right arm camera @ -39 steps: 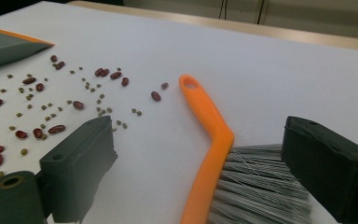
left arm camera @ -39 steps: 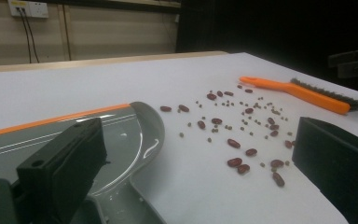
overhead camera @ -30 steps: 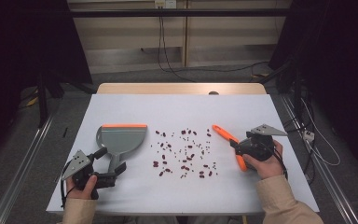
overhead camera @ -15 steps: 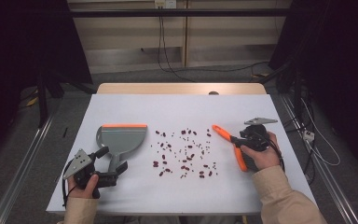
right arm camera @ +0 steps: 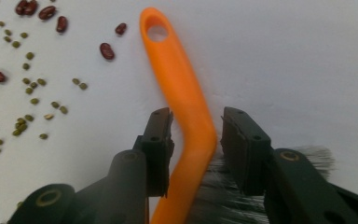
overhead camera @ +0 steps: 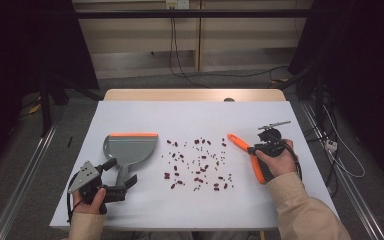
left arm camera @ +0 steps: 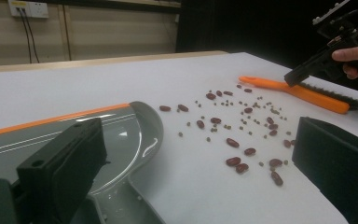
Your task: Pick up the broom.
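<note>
Right gripper (right arm camera: pixel 193 123) jaws just been closing around bent neck of orange plastic hand brush (right arm camera: pixel 182 98) lying on white table (right arm camera: pixel 284 56), one pad touching, other just clear. Left gripper (overhead camera: pixel 122 175) spread at grey dustpan (overhead camera: pixel 130 148) handle. Scattered red beans (overhead camera: pixel 197 165) between.

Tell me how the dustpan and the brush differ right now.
The dustpan is grey with an orange front strip; the brush is orange with dark bristles. The dustpan is broad and scoop-shaped, the brush long and narrow. The left gripper stands open around the dustpan's handle; the right gripper has been closing around the brush handle, with a gap at one pad. Both lie on the white table, flanking the spilled beans.
</note>
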